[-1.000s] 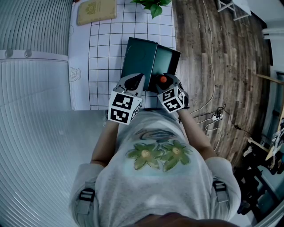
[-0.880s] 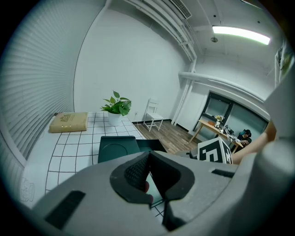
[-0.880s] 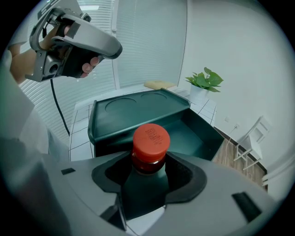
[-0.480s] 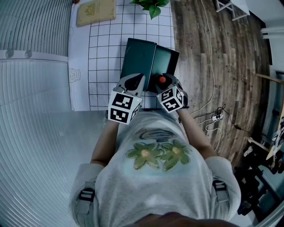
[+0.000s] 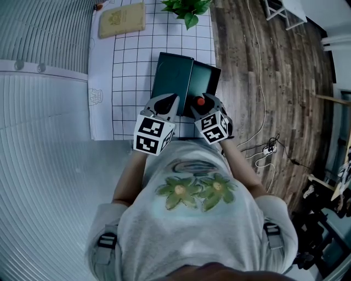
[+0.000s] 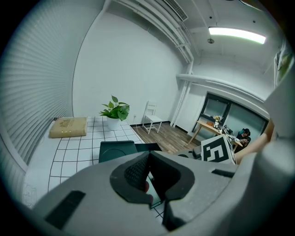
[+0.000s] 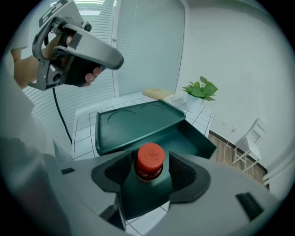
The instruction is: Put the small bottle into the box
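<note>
The small bottle [image 7: 149, 161] has a red cap and a dark body. It stands upright between the jaws of my right gripper [image 7: 148, 169], which is shut on it. In the head view the bottle's cap [image 5: 201, 101] is over the near edge of the open dark green box [image 5: 207, 79], whose lid [image 5: 173, 77] lies flat to the left. The box's inside [image 7: 186, 138] shows just beyond the bottle. My left gripper [image 5: 169, 100] hovers beside the right one over the lid's near edge. Its jaws [image 6: 148, 173] are shut and hold nothing.
The box sits on a white gridded mat [image 5: 129, 71] on the table. A tan flat packet [image 5: 122, 19] and a potted plant [image 5: 189, 8] stand at the far end. Wooden floor [image 5: 258, 82] with cables lies to the right, slatted blinds to the left. A white chair [image 6: 152, 119] stands beyond.
Almost nothing: the head view has shifted slightly. Both grippers keep their places over the box's near edge, and the right one still holds the bottle.
</note>
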`<state>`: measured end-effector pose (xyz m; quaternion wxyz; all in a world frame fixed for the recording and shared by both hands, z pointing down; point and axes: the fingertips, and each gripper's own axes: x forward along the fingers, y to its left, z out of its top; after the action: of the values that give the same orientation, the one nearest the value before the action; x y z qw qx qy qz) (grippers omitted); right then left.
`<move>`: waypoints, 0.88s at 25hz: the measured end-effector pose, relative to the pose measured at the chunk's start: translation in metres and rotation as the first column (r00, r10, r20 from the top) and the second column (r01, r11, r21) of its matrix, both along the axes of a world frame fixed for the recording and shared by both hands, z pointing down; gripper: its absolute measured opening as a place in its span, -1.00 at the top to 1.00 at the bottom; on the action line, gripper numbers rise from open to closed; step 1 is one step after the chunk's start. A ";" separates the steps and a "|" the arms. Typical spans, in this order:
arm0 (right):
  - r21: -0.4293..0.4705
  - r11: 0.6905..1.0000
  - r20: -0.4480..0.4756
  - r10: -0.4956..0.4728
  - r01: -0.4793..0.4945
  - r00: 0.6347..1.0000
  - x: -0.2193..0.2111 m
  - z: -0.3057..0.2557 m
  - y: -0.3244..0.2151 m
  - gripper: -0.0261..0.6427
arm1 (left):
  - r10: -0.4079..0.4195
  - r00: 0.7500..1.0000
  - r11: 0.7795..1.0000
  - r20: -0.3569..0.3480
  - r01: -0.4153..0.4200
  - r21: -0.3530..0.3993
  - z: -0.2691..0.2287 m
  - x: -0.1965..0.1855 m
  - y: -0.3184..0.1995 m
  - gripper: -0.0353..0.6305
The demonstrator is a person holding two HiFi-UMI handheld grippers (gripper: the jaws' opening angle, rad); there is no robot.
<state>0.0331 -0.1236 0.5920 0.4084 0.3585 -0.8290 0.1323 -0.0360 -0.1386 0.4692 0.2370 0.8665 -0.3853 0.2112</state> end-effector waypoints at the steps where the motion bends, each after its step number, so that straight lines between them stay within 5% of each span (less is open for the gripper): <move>1: 0.010 1.000 0.015 0.005 -0.005 1.000 -0.001 -0.005 0.000 0.23 | 0.000 1.000 1.000 -0.002 0.000 0.003 -0.001 0.000 0.000 0.87; 10: 0.158 0.980 0.195 0.087 -0.119 0.977 0.001 -0.070 -0.003 0.24 | 0.002 1.000 1.000 -0.004 -0.002 0.021 -0.007 0.002 0.006 0.87; 15: 0.242 0.951 0.306 0.113 -0.192 0.945 0.008 -0.110 0.000 0.79 | 0.009 1.000 1.000 -0.011 -0.009 0.023 -0.009 0.004 0.013 0.87; 22: 0.257 0.941 0.383 0.112 -0.222 0.917 0.010 -0.138 0.011 0.90 | 0.023 1.000 0.999 -0.015 -0.023 0.033 -0.013 0.013 0.026 0.87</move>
<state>0.0427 -0.1129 0.4545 0.1773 0.4549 -0.8663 0.1059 -0.0234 -0.1128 0.4559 0.2233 0.8763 -0.3768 0.2007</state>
